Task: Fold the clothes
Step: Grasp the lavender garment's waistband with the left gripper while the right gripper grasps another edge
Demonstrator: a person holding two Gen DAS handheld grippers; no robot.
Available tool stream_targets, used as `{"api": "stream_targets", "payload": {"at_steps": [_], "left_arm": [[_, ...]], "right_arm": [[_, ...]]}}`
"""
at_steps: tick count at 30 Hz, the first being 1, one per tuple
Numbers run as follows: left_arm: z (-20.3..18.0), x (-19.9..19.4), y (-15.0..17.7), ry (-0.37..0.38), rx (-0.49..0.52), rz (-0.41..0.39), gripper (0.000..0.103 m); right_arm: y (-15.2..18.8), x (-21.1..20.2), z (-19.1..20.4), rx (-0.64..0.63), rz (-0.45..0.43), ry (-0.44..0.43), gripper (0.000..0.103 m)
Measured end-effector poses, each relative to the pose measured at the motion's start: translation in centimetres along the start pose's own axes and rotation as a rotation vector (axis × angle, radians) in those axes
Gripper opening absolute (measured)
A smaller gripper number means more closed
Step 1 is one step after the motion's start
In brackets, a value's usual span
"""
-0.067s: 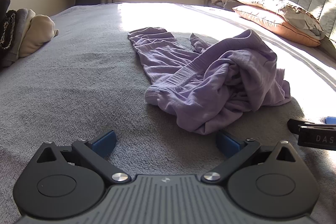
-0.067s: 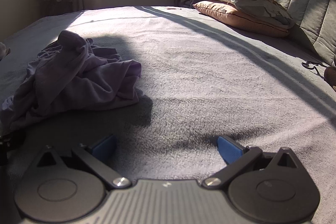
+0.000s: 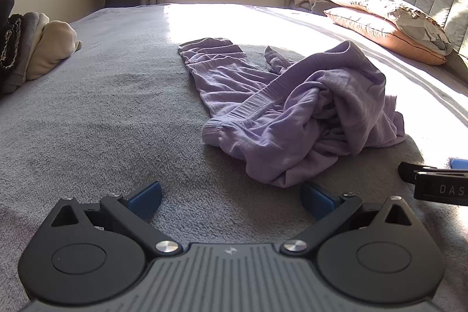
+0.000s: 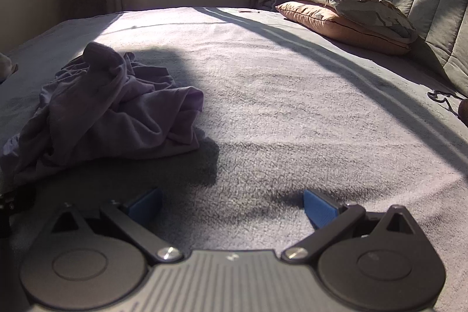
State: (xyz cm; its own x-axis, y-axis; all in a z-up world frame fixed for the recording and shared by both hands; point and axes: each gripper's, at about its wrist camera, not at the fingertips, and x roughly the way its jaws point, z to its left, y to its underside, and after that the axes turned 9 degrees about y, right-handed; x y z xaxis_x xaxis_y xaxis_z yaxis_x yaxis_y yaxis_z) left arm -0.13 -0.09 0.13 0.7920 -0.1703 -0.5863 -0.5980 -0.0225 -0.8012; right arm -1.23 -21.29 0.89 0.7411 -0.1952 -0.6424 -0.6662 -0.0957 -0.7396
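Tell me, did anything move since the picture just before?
Nothing visibly changed. The crumpled lilac cotton garment lies in the same heap on the grey fleecy bedspread, and the left gripper and right gripper stay open and empty.

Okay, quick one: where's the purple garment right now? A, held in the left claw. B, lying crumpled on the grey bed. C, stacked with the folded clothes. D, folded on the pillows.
B: the purple garment lies bunched on the grey bed, with both claws open and empty.

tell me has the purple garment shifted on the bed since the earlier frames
No. The purple garment lies crumpled in the same spot against the stacked pillows.
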Motion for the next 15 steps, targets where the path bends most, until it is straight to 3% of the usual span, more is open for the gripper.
{"api": "stream_targets", "payload": {"at_steps": [7,8,10,11,12,15], "left_arm": [[0.5,-1.3,-0.4,0.041,-0.017,0.005,0.103],[0.4,-0.8,-0.8,0.042,0.004,0.030,0.103],[0.5,-0.9,-1.0,0.042,0.036,0.037,0.103],[0.7,-1.0,-1.2,0.034,0.043,0.039,0.102],[0.9,-1.1,-1.4,0.024,0.046,0.036,0.100],[1.2,-1.6,-2.0,0.030,0.052,0.016,0.094]], "right_arm": [[-1.1,-1.9,4.9,-0.231,-0.285,-0.147,0.102],[-1.5,-1.7,5.4,-0.259,-0.289,-0.158,0.100],[-2.3,-1.0,5.9,-0.263,-0.264,-0.179,0.067],[-2.8,-0.6,5.6,-0.241,-0.225,-0.198,0.029],[-3.3,0.1,5.0,-0.205,-0.189,-0.227,0.012],[-4.0,0.6,2.9,-0.121,-0.173,-0.303,0.005]]}}
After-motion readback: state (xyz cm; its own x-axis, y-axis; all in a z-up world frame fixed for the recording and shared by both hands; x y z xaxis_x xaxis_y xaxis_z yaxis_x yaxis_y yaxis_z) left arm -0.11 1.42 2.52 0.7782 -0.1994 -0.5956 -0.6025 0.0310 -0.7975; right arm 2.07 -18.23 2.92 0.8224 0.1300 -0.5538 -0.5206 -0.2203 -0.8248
